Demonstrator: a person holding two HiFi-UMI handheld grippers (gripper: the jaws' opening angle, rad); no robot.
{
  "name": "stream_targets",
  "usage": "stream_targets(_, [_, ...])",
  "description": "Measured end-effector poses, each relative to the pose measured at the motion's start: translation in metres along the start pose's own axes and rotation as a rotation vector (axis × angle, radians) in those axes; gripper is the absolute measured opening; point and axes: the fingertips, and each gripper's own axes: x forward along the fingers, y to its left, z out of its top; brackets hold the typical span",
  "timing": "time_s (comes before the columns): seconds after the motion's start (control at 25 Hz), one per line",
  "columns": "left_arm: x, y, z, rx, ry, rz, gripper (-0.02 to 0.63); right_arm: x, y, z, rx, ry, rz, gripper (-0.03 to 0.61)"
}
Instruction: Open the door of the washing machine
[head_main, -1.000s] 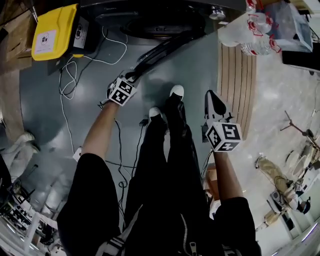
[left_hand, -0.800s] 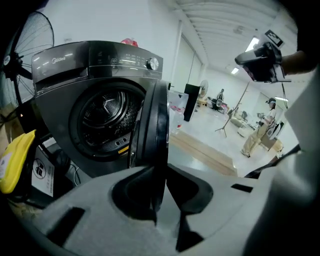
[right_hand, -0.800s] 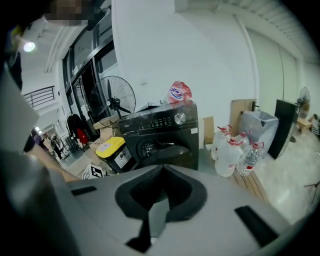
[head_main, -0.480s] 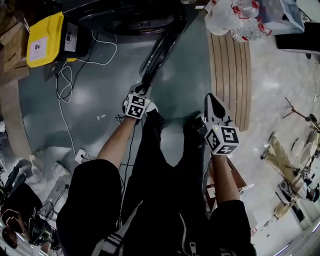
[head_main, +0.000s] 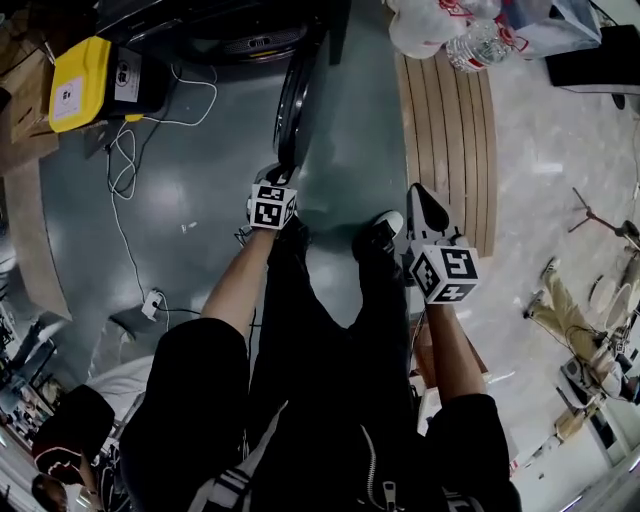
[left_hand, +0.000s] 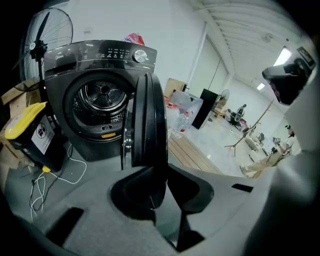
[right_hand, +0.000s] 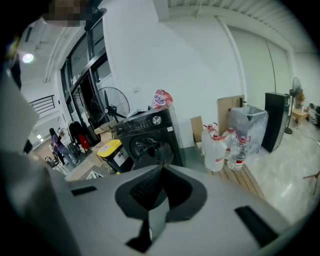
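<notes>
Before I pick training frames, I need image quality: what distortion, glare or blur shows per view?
Head view: fisheye-bent edges, lamp glare on the floor. Left gripper view: heavy barrel distortion, dark corners, door sharp. Right gripper view: dark corners, washing machine small but clear.

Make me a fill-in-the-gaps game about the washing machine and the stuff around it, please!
1. The washing machine has its door swung ___.
2. The door's edge stands between the jaws of the ___ gripper.
3. The box beside the machine has a ___ lid.
4. The big water bottles stand on ___ slats.
Missing words: open, left, yellow, wooden.
</notes>
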Motion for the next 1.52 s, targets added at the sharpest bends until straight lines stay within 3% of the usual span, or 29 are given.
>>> stream_targets(0.36, [0.03, -0.073, 0.015, -0.075, -0.028, 0.042, 0.086, -0.028, -0.079, -0.001, -0.01, -0.002, 0.024, 0.003])
stream_targets(0.76, [0.081, -0.166, 0.05, -0.144, -0.055, -0.029, 0.095, -0.047, -0.149, 0.005, 0.016, -0.023, 0.002, 0.003])
stream_targets(0.96, [0.112, -0.212, 0.073, -0.128, -0.058, -0.086, 0.086, -0.053, -0.177, 0.008, 0.026, -0.028, -0.011, 0.003])
stream_targets(1.16, [0.136, -0.248, 0.103, -0.077, -0.075, -0.207, 0.081, -0.054, -0.197, 0.016, 0.027, -0.033, -0.032, 0.003])
stream_targets(1.36, [0.142, -0.257, 0.122, -0.049, -0.085, -0.244, 0.08, -0.053, -0.207, 0.026, 0.026, -0.041, -0.046, 0.003])
stream_targets(1.52, [0.118, -0.247, 0.128, -0.013, -0.113, -0.238, 0.038, -0.049, -0.188, 0.033, 0.016, -0.041, -0.033, 0.003])
